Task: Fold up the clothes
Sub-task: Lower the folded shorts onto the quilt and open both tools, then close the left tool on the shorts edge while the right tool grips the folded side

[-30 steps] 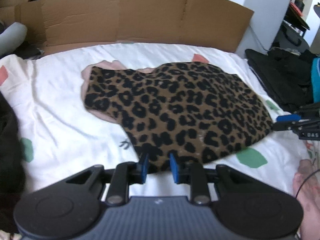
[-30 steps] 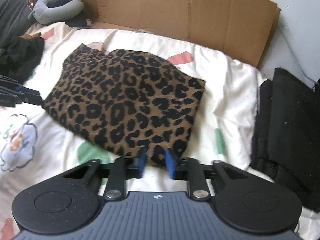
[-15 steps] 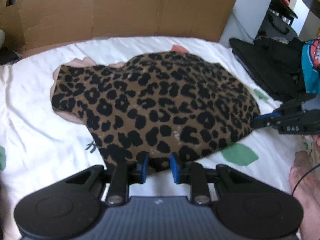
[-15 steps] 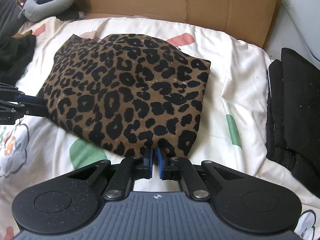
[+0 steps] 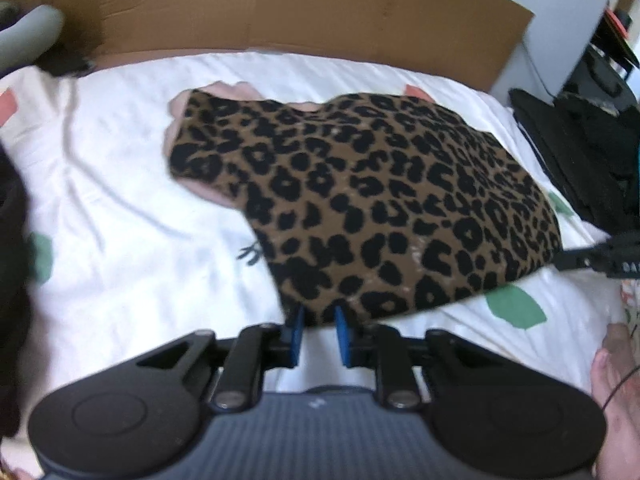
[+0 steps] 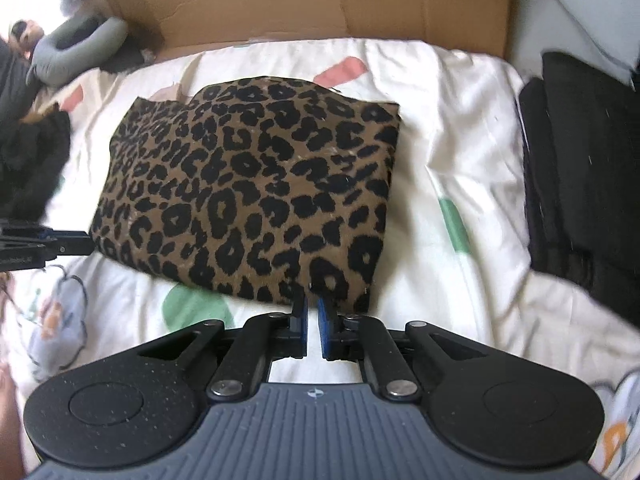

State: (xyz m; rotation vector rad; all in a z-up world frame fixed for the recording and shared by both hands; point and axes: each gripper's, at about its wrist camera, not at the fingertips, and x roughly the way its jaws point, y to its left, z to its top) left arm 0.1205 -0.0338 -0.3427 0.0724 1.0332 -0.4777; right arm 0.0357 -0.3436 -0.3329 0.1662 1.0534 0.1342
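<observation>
A folded leopard-print garment [image 5: 380, 200] [image 6: 248, 184] lies on a white patterned bed sheet [image 5: 120, 240]. My left gripper [image 5: 318, 314] is at the garment's near left corner. Its blue pads are narrowly apart, with the thick fabric edge held between them. My right gripper [image 6: 313, 304] is at the near right corner, and its pads are almost together, pinching the hem. The right gripper's fingers [image 5: 592, 258] also show at the right edge of the left wrist view. In the right wrist view, the left gripper's fingers [image 6: 60, 240] touch the garment's left edge.
A cardboard wall [image 5: 280, 8] [image 6: 320, 0] runs along the far side of the bed. Stacked black clothes [image 6: 580, 180] [image 5: 580, 152] lie to the right and a dark heap [image 6: 32, 160] to the left. A grey neck pillow [image 6: 76, 48] is at the far left. A person's hand [image 5: 616, 380] shows at the lower right.
The right gripper's pads have narrowed from apart to pinching the garment's near hem. The left gripper has kept its hold on the corner while its view swung slightly.
</observation>
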